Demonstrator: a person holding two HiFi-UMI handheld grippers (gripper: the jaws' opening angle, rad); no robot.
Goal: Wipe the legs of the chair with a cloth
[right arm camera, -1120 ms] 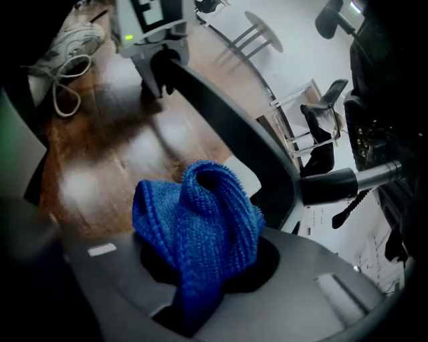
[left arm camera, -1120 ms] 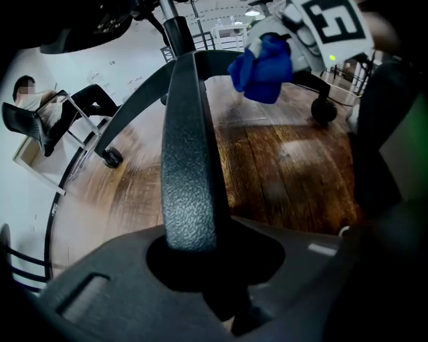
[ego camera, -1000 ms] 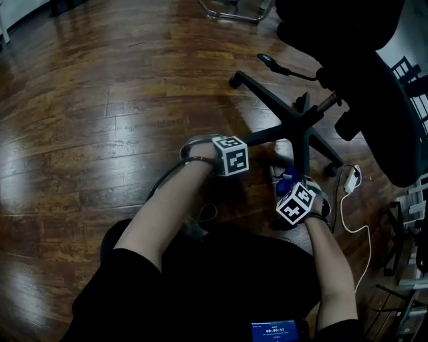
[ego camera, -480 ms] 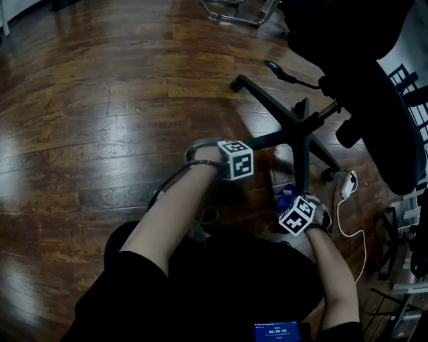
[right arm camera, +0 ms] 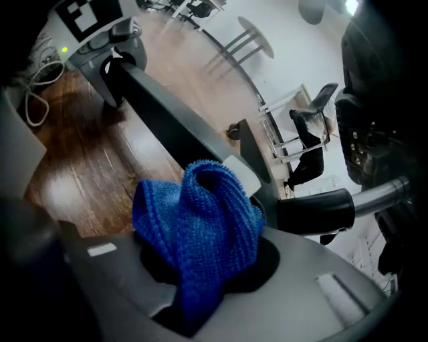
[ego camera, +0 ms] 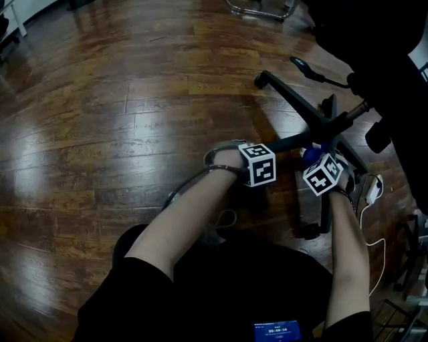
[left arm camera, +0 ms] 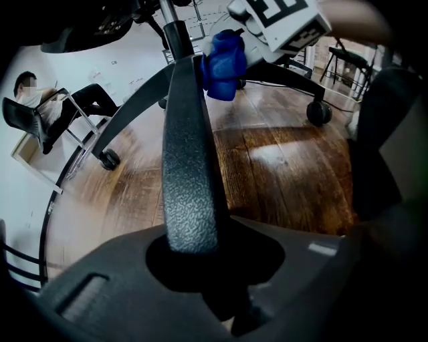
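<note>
A black office chair stands on the wood floor, its star base (ego camera: pixel 331 125) spreading several legs with casters. My left gripper (ego camera: pixel 279 148) is shut on one textured black leg (left arm camera: pixel 188 167), which runs up between its jaws toward the hub. My right gripper (ego camera: pixel 314 160) is shut on a bunched blue cloth (right arm camera: pixel 200 224). It holds the cloth (ego camera: pixel 310 155) against that same leg (right arm camera: pixel 164 120) close to the hub, just right of the left gripper. In the left gripper view the cloth (left arm camera: pixel 224 57) sits on the leg's far end.
The chair's black seat and back (ego camera: pixel 388 60) overhang the base at the upper right. A white power strip with its cable (ego camera: pixel 372 189) lies on the floor right of the base. A chrome chair frame (ego camera: pixel 261 10) stands at the top edge. A person sits at the wall (left arm camera: pixel 47 110).
My right gripper with the blue cloth has moved up from low beside the near leg to the leg by the hub. The left gripper has kept its grip on the leg.
</note>
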